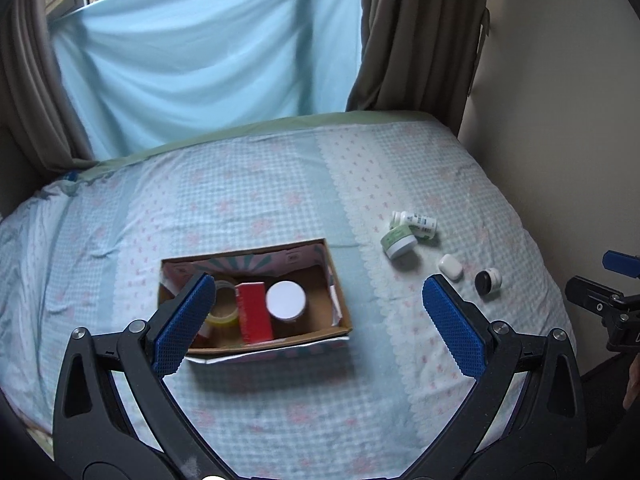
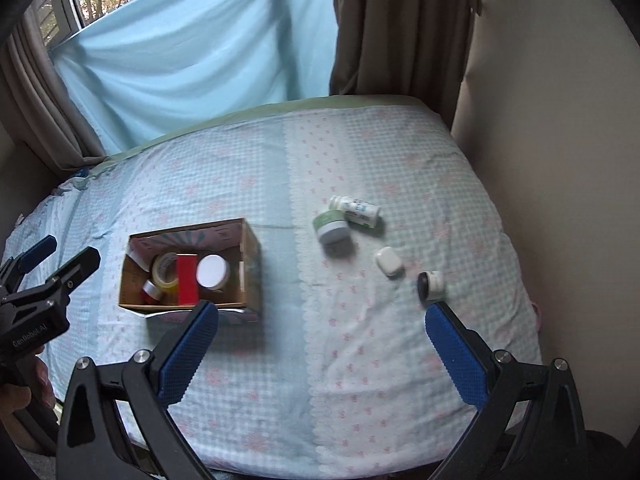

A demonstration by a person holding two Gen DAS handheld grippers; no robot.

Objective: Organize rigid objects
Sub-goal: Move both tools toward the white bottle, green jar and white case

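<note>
While both grippers are held low over the near edge of the bed (image 2: 360, 380), nothing is gripped by either. The left gripper (image 1: 318, 316) is seen spread wide and empty, its blue pads just short of the cardboard box (image 1: 340, 308); the right gripper (image 2: 322, 344) is likewise spread wide and empty, on the near right of the box.

Inside the box, a red carton (image 2: 187, 282), a jar with a white lid (image 2: 212, 271), a tape roll (image 2: 164, 272) and a small red item with a silver cap (image 2: 150, 291) are already packed. To the right of the box, well apart from it, four items remain loose on the bed. Nearest is a small dark-lidded jar (image 2: 432, 283), lying on its side. Just beyond it, closer to the box, a white earbud case (image 2: 388, 262) is found. Farther still, a green-labelled jar (image 2: 332, 228) is tipped over, touching a white bottle (image 2: 356, 208) lying flat behind it.

The step in hand is judged to be the reach for the next loose item, with roughly half the sorting done. For the next move, the right gripper would probably need to be brought forward over the dark-lidded jar and closed across its round body, which may roll on the soft bedding, before it is carried left into the box.
</note>
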